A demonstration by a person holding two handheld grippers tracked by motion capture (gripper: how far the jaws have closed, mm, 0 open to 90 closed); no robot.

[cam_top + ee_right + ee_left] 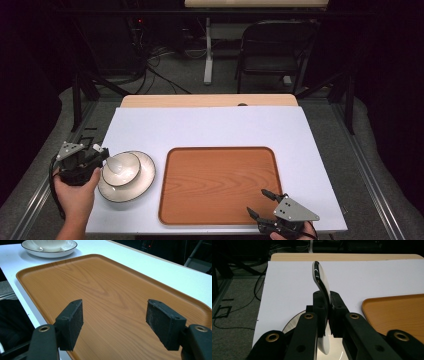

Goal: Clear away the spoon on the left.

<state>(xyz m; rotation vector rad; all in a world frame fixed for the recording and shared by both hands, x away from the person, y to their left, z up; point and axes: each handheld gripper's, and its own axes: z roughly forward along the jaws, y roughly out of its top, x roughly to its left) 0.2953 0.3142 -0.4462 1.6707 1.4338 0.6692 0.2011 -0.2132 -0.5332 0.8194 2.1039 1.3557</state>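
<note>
A small white bowl (120, 168) with a dark rim sits in a larger white plate (141, 182) at the table's left. My left gripper (102, 152) is shut on the bowl's left rim. In the left gripper view the bowl's rim (320, 277) stands edge-on between the clamped pads, with my left gripper (325, 305) above the plate (292, 323). A wooden tray (220, 185) lies bare at the centre. My right gripper (257, 201) hovers open over the tray's near right corner. In the right gripper view my right gripper (115, 317) holds nothing above the tray (112, 285); the bowl (51, 243) and plate (50, 251) show far off.
A white board (210, 127) covers the table, with a wooden edge (210, 100) at the back. A dark folding chair (275, 45) and floor cables (160, 60) lie beyond the table. The tray's right part (397, 312) lies right of the left gripper.
</note>
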